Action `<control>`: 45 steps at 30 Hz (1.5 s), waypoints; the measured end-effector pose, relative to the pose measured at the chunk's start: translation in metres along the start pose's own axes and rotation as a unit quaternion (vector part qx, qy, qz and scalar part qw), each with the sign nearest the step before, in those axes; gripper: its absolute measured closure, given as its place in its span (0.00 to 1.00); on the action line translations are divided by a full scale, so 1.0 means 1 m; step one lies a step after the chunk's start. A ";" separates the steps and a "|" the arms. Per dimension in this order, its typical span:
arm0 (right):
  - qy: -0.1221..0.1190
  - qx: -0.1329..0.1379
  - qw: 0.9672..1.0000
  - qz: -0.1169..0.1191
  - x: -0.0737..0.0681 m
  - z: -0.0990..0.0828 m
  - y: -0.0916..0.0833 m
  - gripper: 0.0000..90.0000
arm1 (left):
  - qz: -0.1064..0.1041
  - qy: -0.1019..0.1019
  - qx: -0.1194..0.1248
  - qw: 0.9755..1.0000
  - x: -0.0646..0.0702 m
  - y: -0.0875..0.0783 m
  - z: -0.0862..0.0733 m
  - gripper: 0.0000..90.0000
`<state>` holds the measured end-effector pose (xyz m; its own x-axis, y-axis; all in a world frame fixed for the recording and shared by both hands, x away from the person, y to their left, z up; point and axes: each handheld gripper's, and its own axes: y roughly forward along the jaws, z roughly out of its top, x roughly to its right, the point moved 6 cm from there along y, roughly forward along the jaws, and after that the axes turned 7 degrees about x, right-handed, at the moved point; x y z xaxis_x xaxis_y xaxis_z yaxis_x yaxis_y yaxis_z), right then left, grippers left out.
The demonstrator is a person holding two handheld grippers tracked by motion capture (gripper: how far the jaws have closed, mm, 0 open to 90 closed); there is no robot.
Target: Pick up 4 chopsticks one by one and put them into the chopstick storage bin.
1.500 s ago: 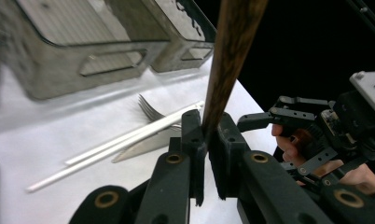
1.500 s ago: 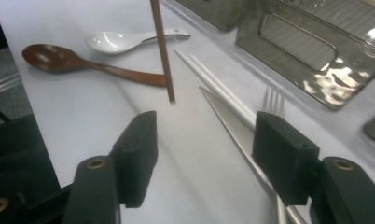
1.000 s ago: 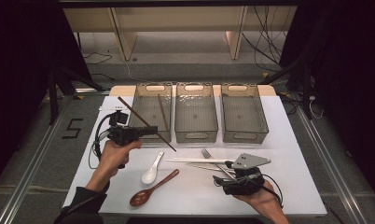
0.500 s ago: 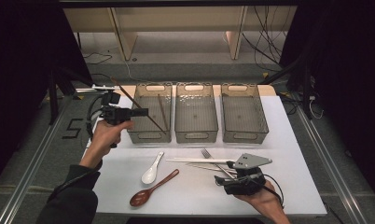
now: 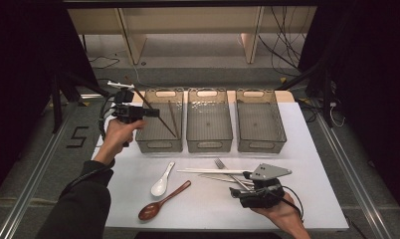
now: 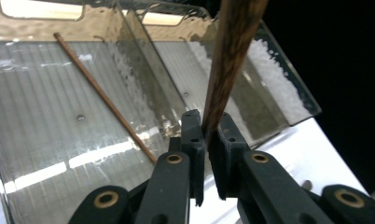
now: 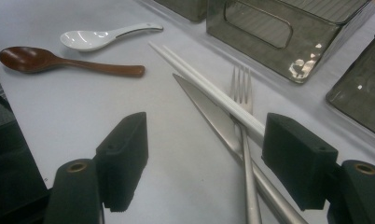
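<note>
My left gripper hangs at the left side of the left clear bin, shut on a dark wooden chopstick that slants down over that bin. In the left gripper view the jaws pinch this chopstick at its lower part. A second brown chopstick lies inside the bin. My right gripper rests low at the table's front right, open, with its jaws on either side of a knife, a fork and white chopsticks.
A middle bin and a right bin stand beside the left one on the white table. A white spoon and a brown wooden spoon lie at front centre. Dark floor borders the table on the left.
My left gripper has carried the dark chopstick away from the person and slightly up, to the left bin's side. The right gripper has stayed put.
</note>
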<state>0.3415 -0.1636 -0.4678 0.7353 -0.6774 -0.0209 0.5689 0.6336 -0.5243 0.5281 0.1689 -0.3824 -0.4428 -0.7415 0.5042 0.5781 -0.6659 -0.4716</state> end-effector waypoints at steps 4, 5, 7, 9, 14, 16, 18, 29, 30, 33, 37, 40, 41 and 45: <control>0.000 0.000 1.000 0.002 0.000 0.000 -0.001 0.34 | 0.009 -0.007 -0.008 1.000 -0.005 0.009 -0.001 0.93; 0.000 0.000 1.000 0.002 0.000 0.000 -0.001 0.33 | 0.014 -0.007 -0.013 1.000 -0.008 0.014 -0.002 0.93; 0.001 0.000 1.000 -0.001 0.001 0.000 -0.001 0.31 | 0.020 -0.008 -0.015 1.000 -0.011 0.018 -0.003 0.93; 0.004 0.002 1.000 -0.001 0.002 0.000 -0.001 0.30 | 0.023 -0.012 -0.019 0.999 -0.013 0.022 -0.004 0.93; 0.006 0.005 1.000 -0.005 0.003 0.001 -0.002 0.29 | 0.026 -0.015 -0.027 0.999 -0.015 0.028 -0.007 0.93; 0.007 0.008 1.000 -0.005 0.003 0.001 -0.003 0.28 | 0.027 -0.017 -0.031 0.999 -0.015 0.031 -0.009 0.93; 0.007 0.008 1.000 -0.005 0.003 0.001 -0.003 0.28 | 0.032 -0.013 -0.035 0.999 -0.015 0.033 -0.010 0.93; 0.006 0.006 1.000 -0.005 0.002 0.001 -0.002 0.29 | 0.044 -0.015 -0.058 0.997 -0.019 0.045 -0.018 0.92; 0.006 0.006 1.000 -0.005 0.002 0.001 -0.002 0.29 | 0.044 -0.015 -0.058 0.997 -0.019 0.045 -0.018 0.92; 0.005 0.007 1.000 -0.006 0.002 0.001 -0.002 0.29 | 0.045 -0.024 -0.062 0.997 -0.020 0.047 -0.020 0.92; 0.006 0.006 1.000 -0.006 0.003 0.001 -0.002 0.29 | 0.046 -0.028 -0.067 0.996 -0.020 0.050 -0.021 0.91; 0.005 0.005 1.000 -0.005 0.002 0.001 -0.002 0.29 | 0.044 -0.024 -0.072 0.996 -0.020 0.050 -0.022 0.87; 0.005 0.004 1.000 -0.005 0.002 0.000 -0.002 0.29 | 0.044 -0.027 -0.069 0.996 -0.019 0.051 -0.021 0.82; 0.005 0.005 1.000 -0.005 0.002 0.001 -0.002 0.29 | 0.059 -0.031 -0.062 0.996 -0.021 0.052 -0.018 0.68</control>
<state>0.3423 -0.1659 -0.4663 0.7259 -0.6874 -0.0238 0.5800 0.6304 -0.5160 0.5552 0.1482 -0.4309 -0.3308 -0.8111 0.4824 0.5332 -0.5824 -0.6135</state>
